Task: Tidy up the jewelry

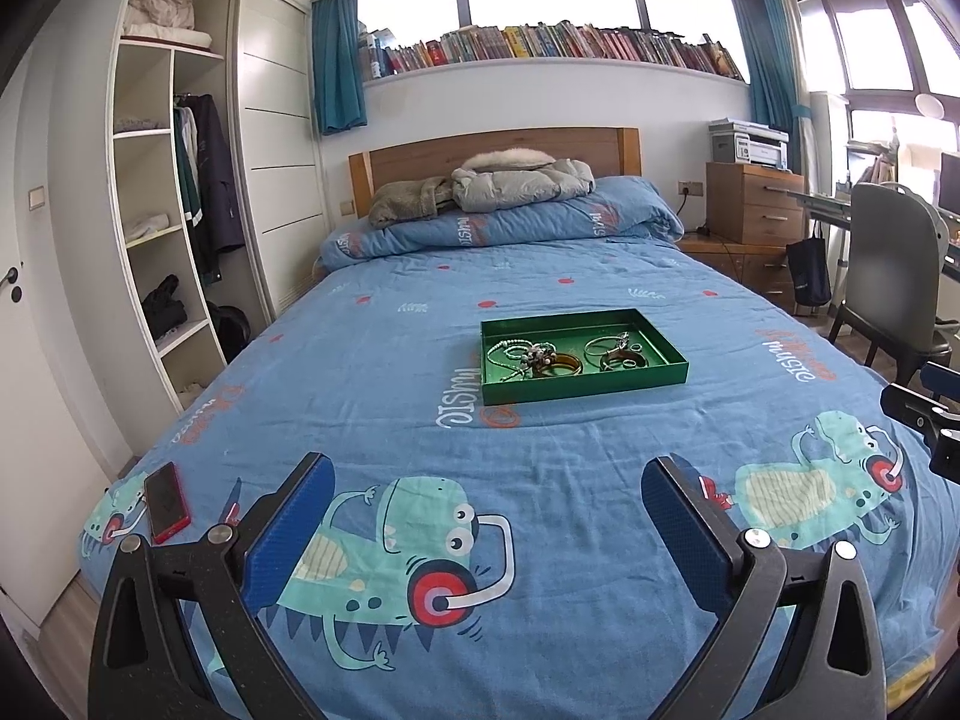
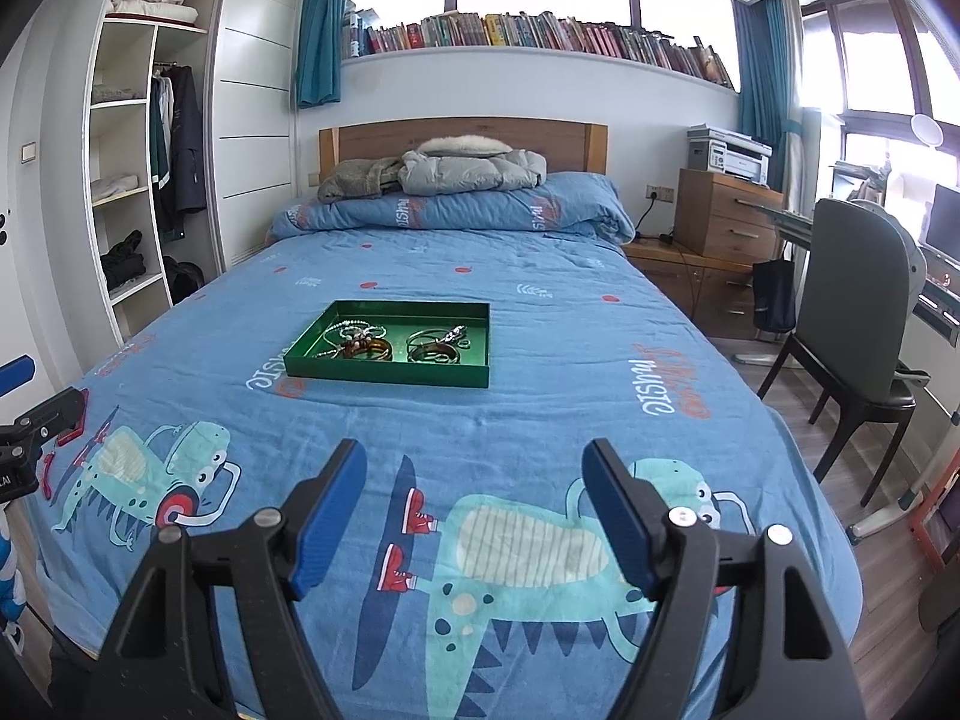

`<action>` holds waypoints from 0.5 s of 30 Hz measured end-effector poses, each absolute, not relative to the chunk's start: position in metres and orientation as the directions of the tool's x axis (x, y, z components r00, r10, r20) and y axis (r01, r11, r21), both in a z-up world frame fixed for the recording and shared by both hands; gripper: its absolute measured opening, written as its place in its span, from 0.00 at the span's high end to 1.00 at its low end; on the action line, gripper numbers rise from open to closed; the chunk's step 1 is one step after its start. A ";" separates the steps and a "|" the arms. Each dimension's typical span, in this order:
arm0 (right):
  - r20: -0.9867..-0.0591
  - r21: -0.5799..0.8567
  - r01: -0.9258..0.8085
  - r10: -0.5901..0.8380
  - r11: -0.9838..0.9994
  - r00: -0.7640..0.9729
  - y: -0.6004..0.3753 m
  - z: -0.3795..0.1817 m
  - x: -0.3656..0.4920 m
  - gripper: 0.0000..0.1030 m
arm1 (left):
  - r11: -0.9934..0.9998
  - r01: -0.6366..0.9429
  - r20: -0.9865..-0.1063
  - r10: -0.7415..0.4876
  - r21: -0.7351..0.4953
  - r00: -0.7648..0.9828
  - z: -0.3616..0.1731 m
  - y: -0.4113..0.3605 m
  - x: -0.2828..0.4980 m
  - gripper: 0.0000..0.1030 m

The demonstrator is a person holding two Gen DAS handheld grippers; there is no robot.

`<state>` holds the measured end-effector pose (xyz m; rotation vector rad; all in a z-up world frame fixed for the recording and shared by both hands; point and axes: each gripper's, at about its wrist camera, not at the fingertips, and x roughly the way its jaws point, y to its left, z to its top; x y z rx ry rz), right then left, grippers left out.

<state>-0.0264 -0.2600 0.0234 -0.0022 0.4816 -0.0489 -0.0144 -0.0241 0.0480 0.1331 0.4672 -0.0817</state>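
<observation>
Ahead, mid-bed: green tray [image 2: 390,369] of tangled jewelry [image 2: 366,343], long axis crosswise, well apart from right gripper [image 2: 474,516] and left gripper [image 1: 486,531], both wide, empty.

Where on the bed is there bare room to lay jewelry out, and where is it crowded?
Bare blue bedspread runs between the shallow green tray and both open grippers. Crowded: inside the tray, near-side tangle of bracelets and necklaces; red phone at the corner.
</observation>
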 end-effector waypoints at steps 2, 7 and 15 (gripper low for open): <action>-0.468 -0.013 0.048 -0.049 0.999 0.882 -0.260 0.022 -0.025 0.29 | 0.988 0.110 -0.459 -0.050 0.105 0.887 0.047 -0.024 -0.014 0.02; -0.478 -0.011 0.052 -0.051 0.999 0.877 -0.262 0.018 -0.023 0.29 | 0.988 0.112 -0.469 -0.051 0.103 0.882 0.043 -0.023 -0.011 0.02; -0.486 -0.013 0.058 -0.057 0.998 0.872 -0.265 0.014 -0.020 0.29 | 0.989 0.110 -0.482 -0.051 0.096 0.875 0.039 -0.020 -0.008 0.02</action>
